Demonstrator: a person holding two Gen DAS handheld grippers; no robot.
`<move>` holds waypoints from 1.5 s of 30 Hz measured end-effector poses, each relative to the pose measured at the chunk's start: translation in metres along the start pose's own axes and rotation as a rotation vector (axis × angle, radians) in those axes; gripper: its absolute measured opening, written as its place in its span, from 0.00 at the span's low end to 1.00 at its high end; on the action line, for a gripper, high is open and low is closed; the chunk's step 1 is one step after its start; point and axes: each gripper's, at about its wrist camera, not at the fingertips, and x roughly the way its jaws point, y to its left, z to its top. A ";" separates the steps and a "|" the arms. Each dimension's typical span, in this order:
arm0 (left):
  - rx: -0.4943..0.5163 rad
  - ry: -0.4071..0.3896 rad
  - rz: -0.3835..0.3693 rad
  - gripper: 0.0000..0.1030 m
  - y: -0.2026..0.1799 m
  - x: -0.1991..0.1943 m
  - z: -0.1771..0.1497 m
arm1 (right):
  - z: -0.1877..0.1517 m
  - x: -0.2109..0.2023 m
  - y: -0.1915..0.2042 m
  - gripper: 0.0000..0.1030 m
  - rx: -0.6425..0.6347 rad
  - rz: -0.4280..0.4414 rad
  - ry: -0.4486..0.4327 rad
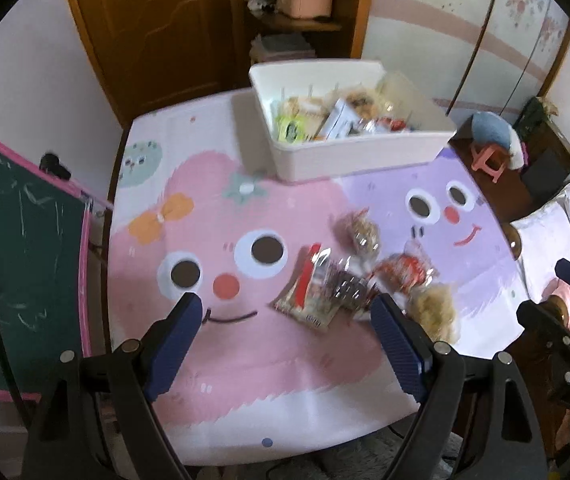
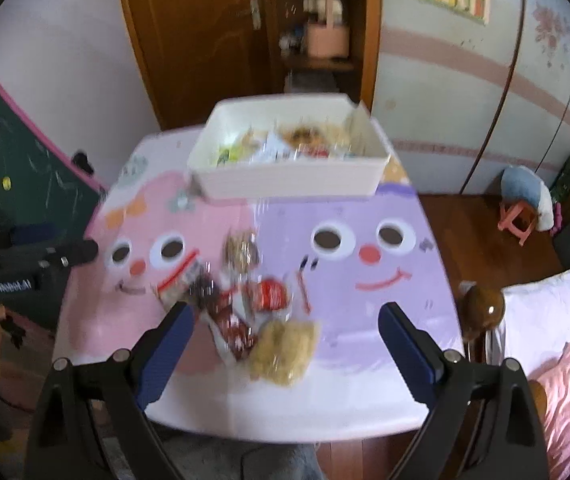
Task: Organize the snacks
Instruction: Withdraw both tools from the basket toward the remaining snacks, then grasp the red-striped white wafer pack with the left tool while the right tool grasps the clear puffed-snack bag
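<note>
Left gripper (image 1: 285,308) spread wide and empty, raised above the counter (image 1: 245,380) with its pink and purple cartoon-face cover. Right gripper (image 2: 287,316) likewise apart, gripping nothing. Between and just beyond the fingertips, a loose heap of snack packets (image 1: 325,292) — a red-striped pack, dark glossy wrappers, a red-and-white bag, a clear bag of pale yellow puffs (image 2: 285,354) nearest the counter's front edge. At the far side, a white bin (image 1: 365,156) already holding several packets, well apart from the heap. Right-wrist view blurred — wrapper details unreadable.
</note>
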 end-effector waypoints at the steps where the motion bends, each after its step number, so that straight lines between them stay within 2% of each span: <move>1: -0.002 0.016 -0.003 0.83 0.002 0.006 -0.002 | -0.004 0.007 0.003 0.91 -0.008 -0.013 0.024; 6: 0.013 0.086 0.000 0.83 0.006 0.040 -0.015 | -0.023 0.036 0.010 0.91 -0.022 -0.052 0.112; 9: 0.027 0.123 0.010 0.83 0.007 0.062 -0.021 | -0.035 0.057 0.004 0.91 0.019 -0.031 0.173; 13: 0.033 0.158 0.029 0.83 0.008 0.091 -0.021 | -0.049 0.090 -0.010 0.81 0.112 -0.006 0.273; 18: 0.028 0.228 0.004 0.83 0.007 0.126 -0.019 | -0.056 0.115 -0.017 0.81 0.166 0.004 0.313; 22: 0.111 0.296 0.010 0.83 -0.005 0.149 -0.027 | -0.062 0.135 -0.016 0.78 0.171 0.009 0.350; 28: 0.147 0.307 0.043 0.83 -0.007 0.166 -0.034 | -0.068 0.148 -0.017 0.75 0.188 0.057 0.360; 33: 0.130 0.300 0.013 0.83 -0.013 0.173 -0.029 | -0.067 0.149 -0.020 0.75 0.202 0.079 0.356; 37: 0.155 0.298 -0.026 0.83 -0.021 0.167 -0.024 | -0.067 0.147 -0.028 0.75 0.225 0.115 0.360; 41: 0.098 0.305 -0.106 0.83 -0.020 0.163 -0.021 | -0.064 0.140 -0.039 0.75 0.254 0.145 0.349; 45: 0.066 0.304 -0.069 0.83 -0.015 0.176 -0.017 | -0.059 0.137 -0.045 0.75 0.259 0.138 0.328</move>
